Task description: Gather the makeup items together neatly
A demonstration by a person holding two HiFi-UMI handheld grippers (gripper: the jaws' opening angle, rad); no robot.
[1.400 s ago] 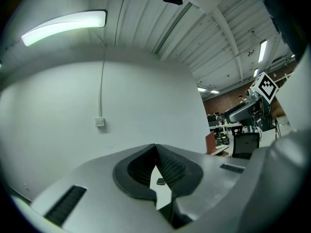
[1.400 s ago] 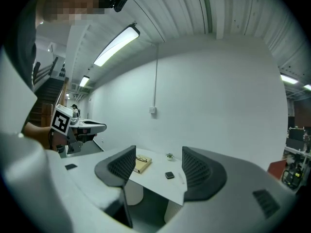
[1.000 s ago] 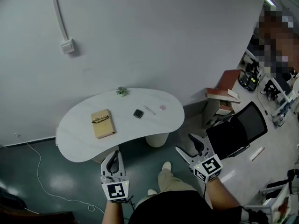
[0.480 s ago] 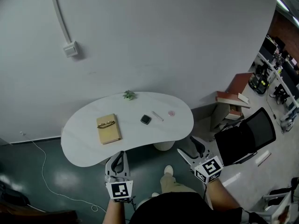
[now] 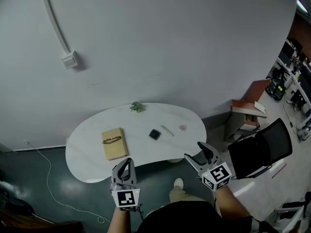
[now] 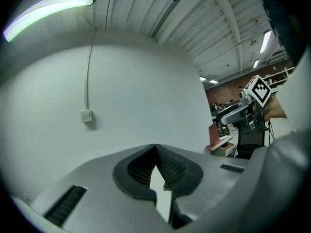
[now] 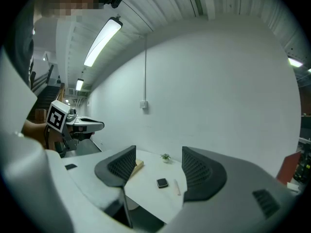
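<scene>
With the left tongs [image 5: 125, 165] pressed together and the right tongs [image 5: 198, 153] spread, both empty at the table [image 5: 87, 159]'s near edge, the compact [image 5: 154, 134], stick [image 5: 167, 130] and pink disc [image 5: 182, 127] lie apart right of centre, where a careless nudge could roll the stick off.

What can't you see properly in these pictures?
- Pink dot on the table: too small in the head view to tell what it is.
- Black square thing: too small in the head and right gripper views to name.
- Gold item on the tan book: too small.
- Table in the left gripper view: hidden, because the left gripper, tongs shut, fills the bottom and faces the wall.
</scene>
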